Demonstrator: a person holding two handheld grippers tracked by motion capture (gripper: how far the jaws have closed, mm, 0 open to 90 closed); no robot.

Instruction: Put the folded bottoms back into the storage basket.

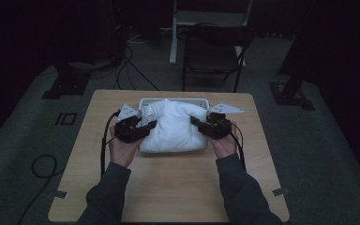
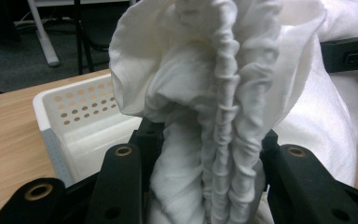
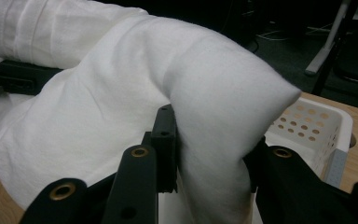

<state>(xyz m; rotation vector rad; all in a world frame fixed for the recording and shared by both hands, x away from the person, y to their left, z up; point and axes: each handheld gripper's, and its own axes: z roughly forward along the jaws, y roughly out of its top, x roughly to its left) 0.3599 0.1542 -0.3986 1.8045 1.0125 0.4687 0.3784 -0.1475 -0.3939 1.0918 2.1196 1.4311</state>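
A bulky white cloth bundle [image 1: 173, 125] rests over the front of a white perforated basket [image 1: 174, 101] at the table's far middle. My left gripper [image 1: 146, 125] is shut on the bundle's left side, where gathered, wrinkled white cloth [image 2: 214, 116] is bunched between its black jaws. My right gripper [image 1: 198, 123] is shut on the bundle's right side, and a thick smooth fold of the white cloth [image 3: 214, 126] bulges up between its jaws. The basket [image 2: 79, 116] shows beside the cloth in the left gripper view, and the basket's corner [image 3: 317, 130] stands at the right in the right gripper view.
The wooden table [image 1: 168, 187] has bare surface toward its front edge. A dark folding chair [image 1: 213, 51] stands beyond the far edge. Cables [image 1: 131, 70] trail over the grey floor at the back left.
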